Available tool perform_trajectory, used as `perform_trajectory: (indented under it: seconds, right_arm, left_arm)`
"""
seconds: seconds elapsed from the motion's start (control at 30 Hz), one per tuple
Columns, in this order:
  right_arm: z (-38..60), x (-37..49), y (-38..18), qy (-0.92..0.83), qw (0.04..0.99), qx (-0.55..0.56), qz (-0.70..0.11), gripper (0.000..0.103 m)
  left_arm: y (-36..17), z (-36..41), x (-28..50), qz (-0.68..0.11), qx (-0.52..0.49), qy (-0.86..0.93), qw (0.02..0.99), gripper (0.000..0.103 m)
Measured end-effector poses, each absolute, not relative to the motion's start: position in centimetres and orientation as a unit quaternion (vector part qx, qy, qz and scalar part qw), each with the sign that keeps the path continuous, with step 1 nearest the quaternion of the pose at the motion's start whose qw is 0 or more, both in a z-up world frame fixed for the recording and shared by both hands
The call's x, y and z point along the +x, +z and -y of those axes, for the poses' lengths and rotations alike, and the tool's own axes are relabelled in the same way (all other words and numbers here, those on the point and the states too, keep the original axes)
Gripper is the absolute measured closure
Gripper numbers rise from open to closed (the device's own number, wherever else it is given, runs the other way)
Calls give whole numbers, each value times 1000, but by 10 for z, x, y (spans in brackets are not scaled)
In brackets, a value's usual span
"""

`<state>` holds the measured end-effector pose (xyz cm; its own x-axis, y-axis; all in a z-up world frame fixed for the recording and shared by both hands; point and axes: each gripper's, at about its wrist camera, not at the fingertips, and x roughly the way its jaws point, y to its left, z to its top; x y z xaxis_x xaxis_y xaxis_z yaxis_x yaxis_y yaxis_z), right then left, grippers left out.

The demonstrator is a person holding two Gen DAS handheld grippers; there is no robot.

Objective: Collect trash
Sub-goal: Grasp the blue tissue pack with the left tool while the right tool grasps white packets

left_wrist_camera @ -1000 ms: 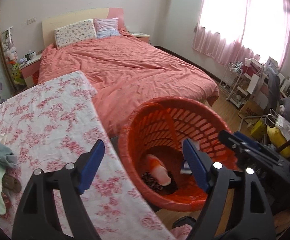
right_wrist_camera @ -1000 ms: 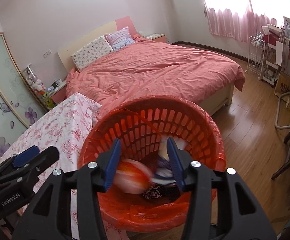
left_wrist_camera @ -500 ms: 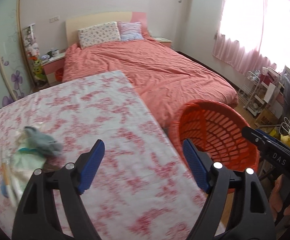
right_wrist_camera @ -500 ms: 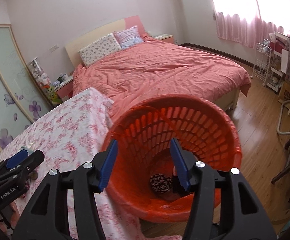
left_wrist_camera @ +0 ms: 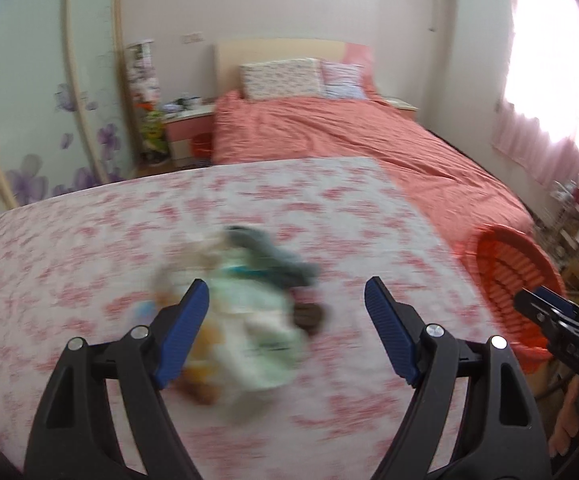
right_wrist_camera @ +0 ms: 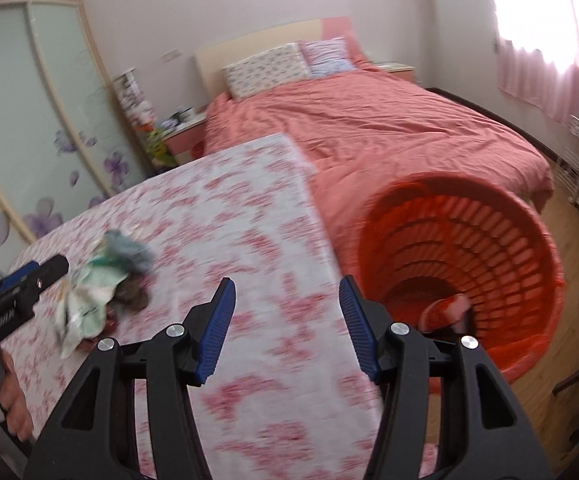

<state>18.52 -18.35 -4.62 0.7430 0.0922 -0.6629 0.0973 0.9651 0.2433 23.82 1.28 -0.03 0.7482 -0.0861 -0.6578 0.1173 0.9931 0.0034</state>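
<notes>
The floral table (right_wrist_camera: 249,240) runs bare from frame centre to its right edge, where the orange basket (right_wrist_camera: 521,248) stands just beside it. The blurred trash pile (left_wrist_camera: 249,304), seemingly wrappers and cloth, lies mid-table. The left gripper (left_wrist_camera: 285,332) spreads wide before it, empty. The right gripper (right_wrist_camera: 285,328) stands half-open over bare cloth, empty.

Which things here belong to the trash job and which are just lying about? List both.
Job: trash pile on the flowered table; orange basket; left gripper and right gripper, both empty.

Lying about: bed, pillows, nightstand, curtains.
</notes>
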Motion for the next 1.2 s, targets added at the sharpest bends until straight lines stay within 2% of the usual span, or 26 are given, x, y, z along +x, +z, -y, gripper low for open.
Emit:
perform_trajectory:
  seconds: [0.17, 0.4, 0.63, 0.8, 1.2]
  right_arm:
    - [137, 189, -47, 43, 923, 108, -367, 48]
    - [104, 191, -50, 65, 920, 86, -378, 48]
    - [78, 193, -45, 86, 919, 82, -376, 48]
    - [55, 198, -38, 114, 918, 83, -372, 48]
    - [-32, 223, -50, 190, 898, 54, -394, 48]
  left_arm:
    - [-16, -84, 242, -368, 2, 9, 930, 25]
    - [-56, -139, 253, -412, -27, 33, 910, 27]
    - [-81, -135, 266, -435, -37, 8, 900, 31]
    - [-92, -136, 278, -448, -44, 14, 893, 48]
    - [-92, -205, 272, -440, -42, 109, 890, 48]
